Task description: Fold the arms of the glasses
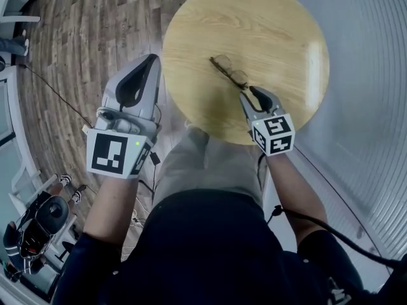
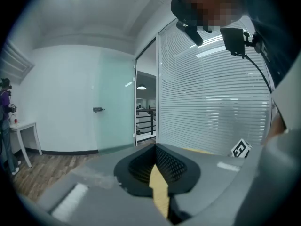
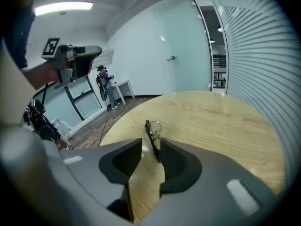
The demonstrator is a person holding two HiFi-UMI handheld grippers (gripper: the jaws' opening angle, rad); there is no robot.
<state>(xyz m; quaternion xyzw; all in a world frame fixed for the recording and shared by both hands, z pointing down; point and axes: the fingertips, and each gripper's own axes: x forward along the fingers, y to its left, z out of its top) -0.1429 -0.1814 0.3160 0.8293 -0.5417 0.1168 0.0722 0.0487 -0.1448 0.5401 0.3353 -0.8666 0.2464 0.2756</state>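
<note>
the round wooden table (image 1: 280,37) carries the glasses (image 1: 229,72), which lie near its middle, a little toward the person's left. the left gripper (image 1: 151,57) hangs off the table over the wood floor (image 1: 82,43), its jaws closed tip to tip on nothing. the right gripper (image 1: 250,93) sits low at the near end of the glasses with its jaws spread wide. in the right gripper view the end of a thin dark arm (image 3: 156,150) lies between them, just beside the jaw at that view's right, and neither jaw presses on it.

the glasses look light, thin-framed and fragile, and i judge they are likely to skate on the smooth wood. they call for a soft pinch on an arm near its tip while the front is steadied, never on the lenses (image 3: 155,125). whether the arms are already folded i cannot tell.

count: one table, two grippers, one pair of glasses, one arm clearly seen.
</note>
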